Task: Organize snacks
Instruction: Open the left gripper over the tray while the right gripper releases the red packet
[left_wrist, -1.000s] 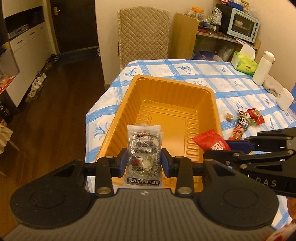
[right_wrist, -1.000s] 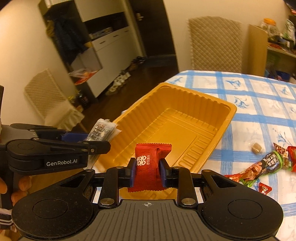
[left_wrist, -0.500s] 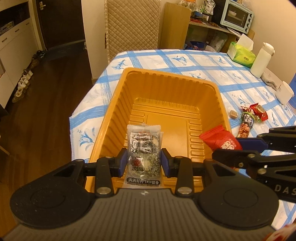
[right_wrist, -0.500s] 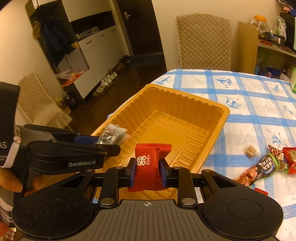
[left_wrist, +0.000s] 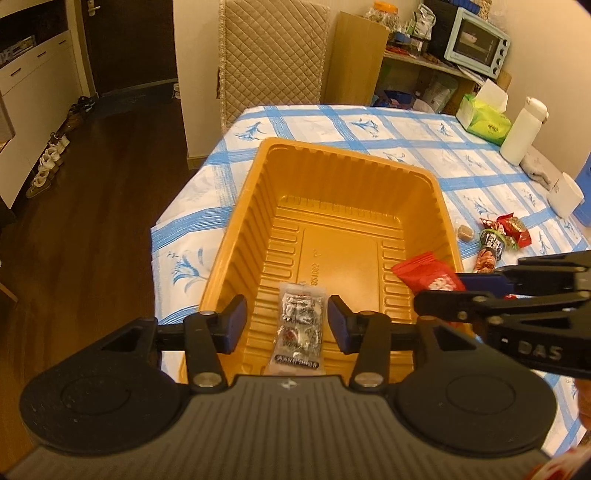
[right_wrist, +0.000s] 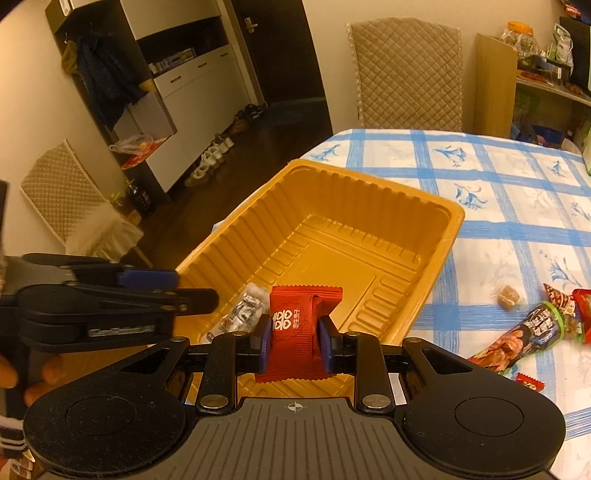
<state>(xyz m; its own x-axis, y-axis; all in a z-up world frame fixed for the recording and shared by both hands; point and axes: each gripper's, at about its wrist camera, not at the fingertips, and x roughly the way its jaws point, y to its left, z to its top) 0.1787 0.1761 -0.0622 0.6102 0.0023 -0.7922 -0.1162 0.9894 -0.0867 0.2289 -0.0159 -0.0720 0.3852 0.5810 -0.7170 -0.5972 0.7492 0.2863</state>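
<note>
Left gripper jaws opening, pads now clear of clear snack packet pinched between them a second ago. Packet drops away, lies on ribbed near wall of orange tray, visible in right wrist view beside red packet. Left gripper now lower and farther over tray than a second ago, tray filling more of its view. In right wrist view, left gripper sits lower over tray's near corner.
</note>
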